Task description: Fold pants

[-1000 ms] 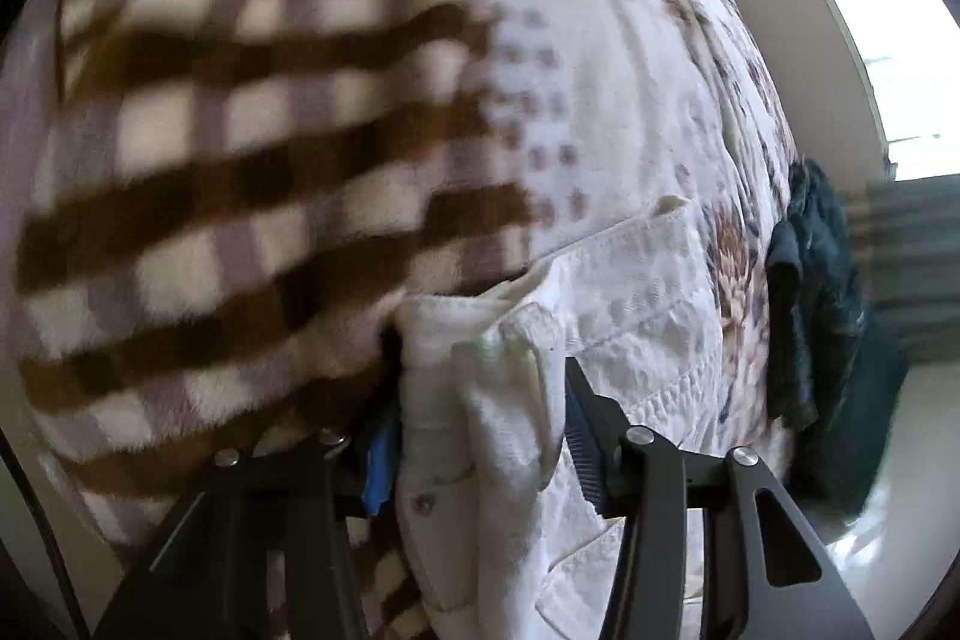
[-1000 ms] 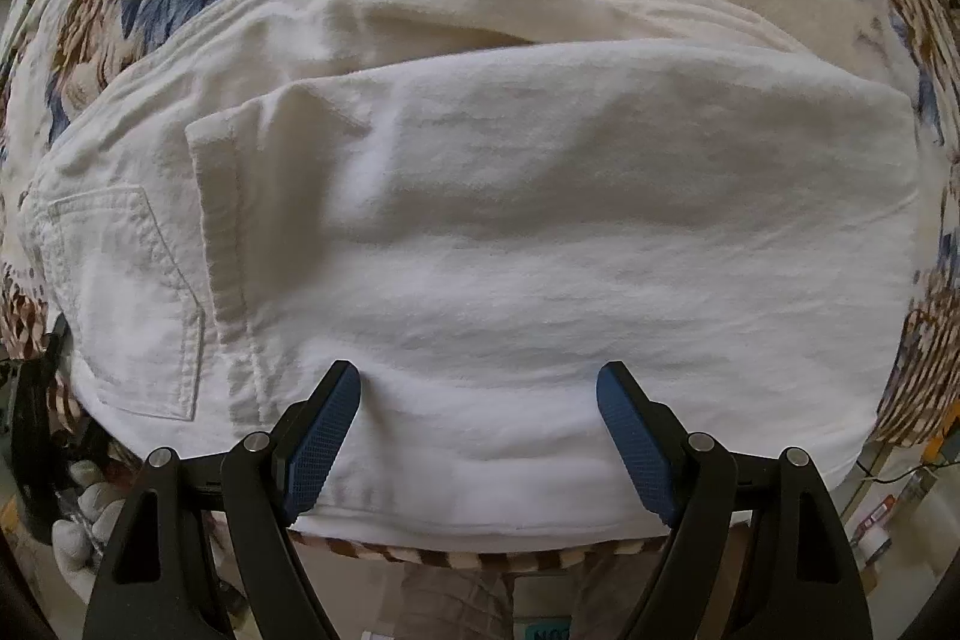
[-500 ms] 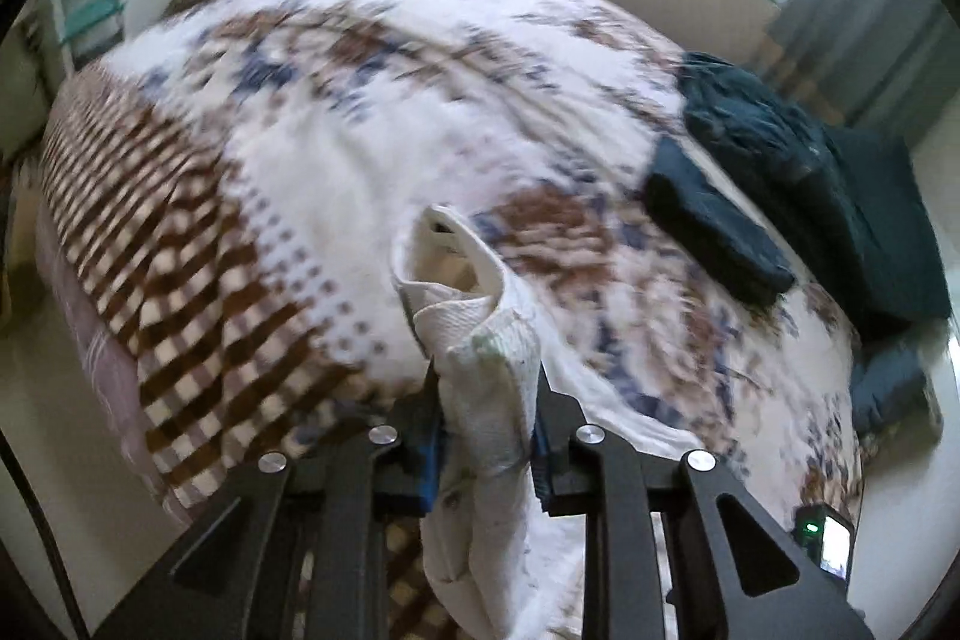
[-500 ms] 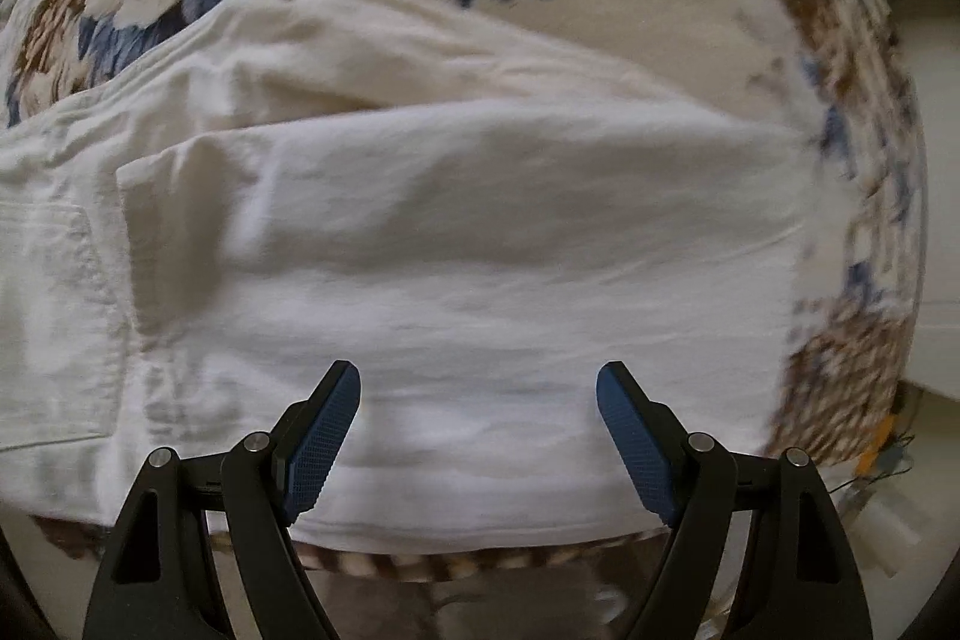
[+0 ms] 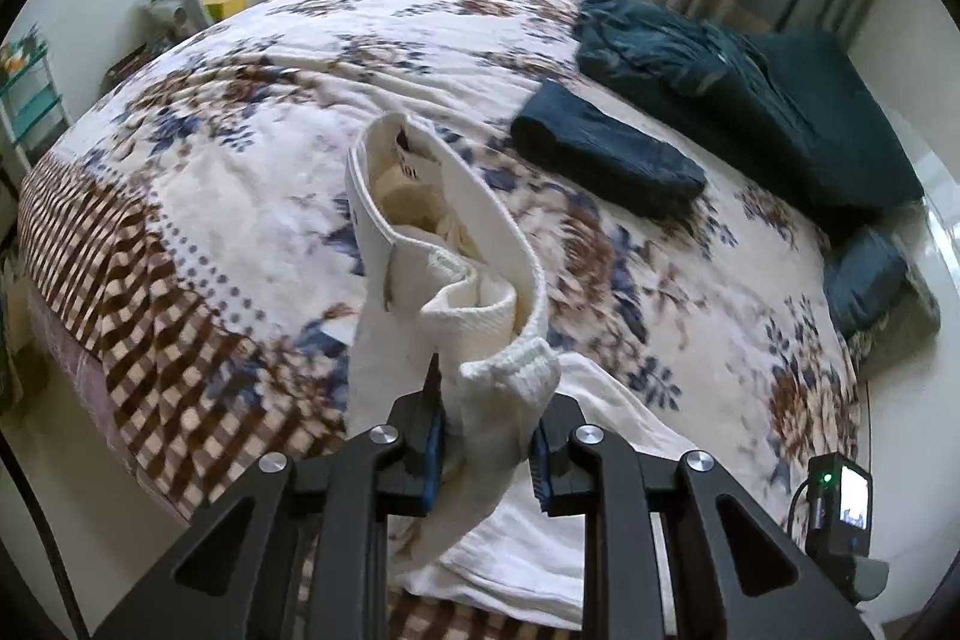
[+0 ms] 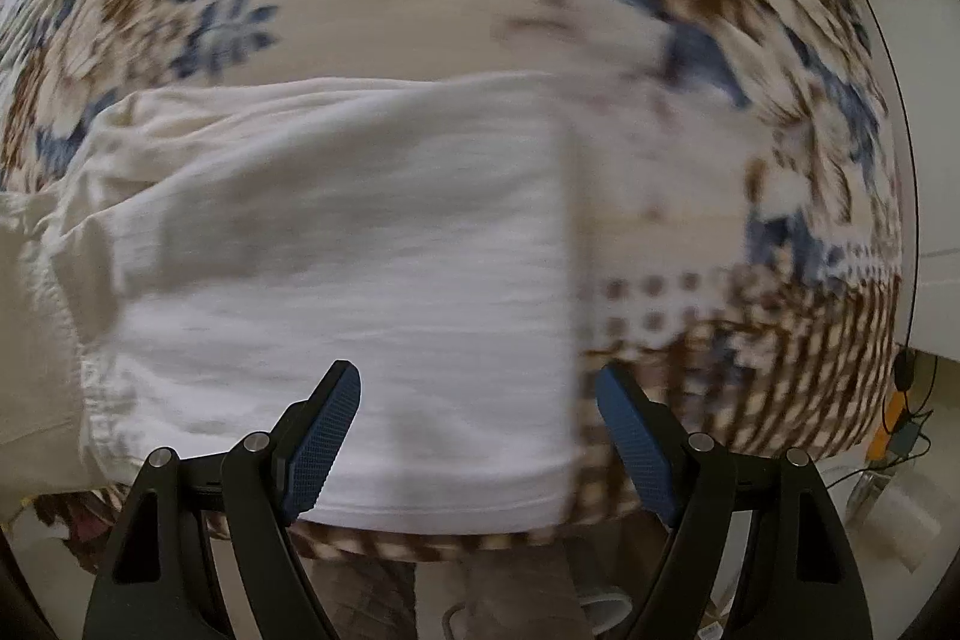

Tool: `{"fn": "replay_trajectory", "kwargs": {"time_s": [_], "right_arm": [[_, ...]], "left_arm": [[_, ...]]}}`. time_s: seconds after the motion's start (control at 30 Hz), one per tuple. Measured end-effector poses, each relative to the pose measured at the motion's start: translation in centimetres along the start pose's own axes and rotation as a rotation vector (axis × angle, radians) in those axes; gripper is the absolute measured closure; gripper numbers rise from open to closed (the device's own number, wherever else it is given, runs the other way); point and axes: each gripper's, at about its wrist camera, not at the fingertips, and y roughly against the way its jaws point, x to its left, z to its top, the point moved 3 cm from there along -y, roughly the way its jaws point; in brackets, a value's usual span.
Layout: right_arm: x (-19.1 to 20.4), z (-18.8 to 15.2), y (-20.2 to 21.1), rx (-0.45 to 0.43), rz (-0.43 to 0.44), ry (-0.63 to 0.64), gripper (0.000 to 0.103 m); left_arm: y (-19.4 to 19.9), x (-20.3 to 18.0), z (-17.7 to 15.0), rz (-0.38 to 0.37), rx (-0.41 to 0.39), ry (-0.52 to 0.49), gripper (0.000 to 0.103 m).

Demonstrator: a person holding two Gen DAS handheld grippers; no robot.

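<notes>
Pants (image 5: 444,244), white and soft, hang from your left gripper (image 5: 486,454), which is clamped tight on a thick bunch of the waistband and holds it up above the bed (image 5: 270,172). The band stands up in a loop in front of the lens, with a label showing inside it, while the rest of the cloth trails down to the bed edge just below.

In the right wrist view the pants (image 6: 336,256) lie flat near the bed's edge as a broad panel with layers stacked, so at least one fold looks made already. The picture is blurred, so you cannot count the layers. Your right gripper (image 6: 480,430) hovers over the panel's near hem with its jaws wide apart and nothing between them.

By my reading you are midway: the legs seem laid together, and the waist end in your left gripper has yet to be carried over and set down on the flat part. After that, flattening is probably all that is left.

A dark folded garment (image 5: 606,154) lies well apart, farther up the bed.
</notes>
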Motion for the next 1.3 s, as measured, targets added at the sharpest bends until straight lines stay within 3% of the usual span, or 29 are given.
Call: {"fn": "replay_trajectory", "kwargs": {"time_s": [0.33,0.5,0.73,1.1,1.3], "right_arm": [[-10.8,-0.4,-1.8,0.046,-0.009,-0.110,0.020],[-16.0,-1.2,-3.0,0.082,-0.009,-0.156,0.020],[-23.6,-5.3,-5.5,0.138,-0.009,-0.271,0.020],[-30.2,-8.8,-10.0,0.173,-0.004,-0.297,0.020],[-28.4,-7.6,-9.7,0.181,-0.012,-0.276,0.019]], "left_arm": [[-1.3,-9.1,-3.3,-0.036,0.070,-0.186,0.084],[-3.9,-14.0,-6.5,-0.016,0.159,-0.339,0.084],[-7.7,-18.8,-12.8,0.006,0.261,-0.500,0.084],[-9.0,-23.5,-17.6,-0.010,0.307,-0.592,0.084],[-9.6,-26.2,-21.8,-0.009,0.331,-0.737,0.084]]}}
